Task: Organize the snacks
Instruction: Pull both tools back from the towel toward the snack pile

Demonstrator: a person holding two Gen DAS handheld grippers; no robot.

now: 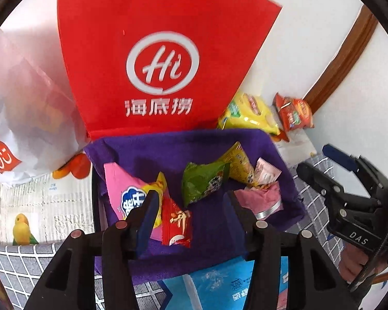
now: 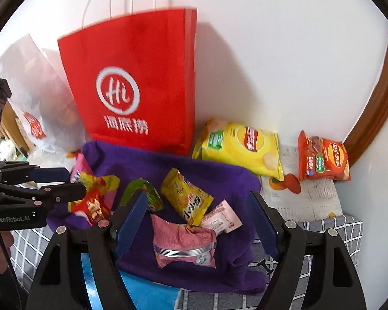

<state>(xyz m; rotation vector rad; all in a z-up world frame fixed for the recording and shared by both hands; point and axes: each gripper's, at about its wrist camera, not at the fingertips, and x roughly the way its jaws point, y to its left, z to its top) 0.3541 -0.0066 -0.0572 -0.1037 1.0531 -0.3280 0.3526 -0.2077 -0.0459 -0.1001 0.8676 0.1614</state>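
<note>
Black-armed left tongs (image 1: 191,206) stand part-way apart above the purple fabric bin (image 1: 152,144), nothing between the blue pads. Right tongs (image 2: 196,219) stand wide over the same bin, likewise empty, and appear from the side at the right edge of the left wrist view.

Bin contents: a pink packet with a blue-and-white emblem (image 1: 121,188) at the left wall; a red sachet (image 1: 177,222) just beside it, partly over a yellow wrapper; a green packet (image 1: 204,180) near the centre; a yellow biscuit packet (image 2: 185,197) behind it; a small pale pink sachet (image 2: 221,219) touching the yellow one; and a crumpled pink bag with a silver band (image 2: 183,242) at the near right.

Behind the bin, a red paper carrier bag (image 2: 132,82) with white handles stands upright against the wall; its contents are hidden. A translucent white plastic bag (image 2: 36,95) sits to its left, contents indistinct. Outside the bin, on the desk by the wall, lie a yellow crisp bag (image 2: 243,147) and, apart to its right, an orange crisp bag (image 2: 323,157). A blue packet (image 1: 219,279) lies at the bin's near edge.
</note>
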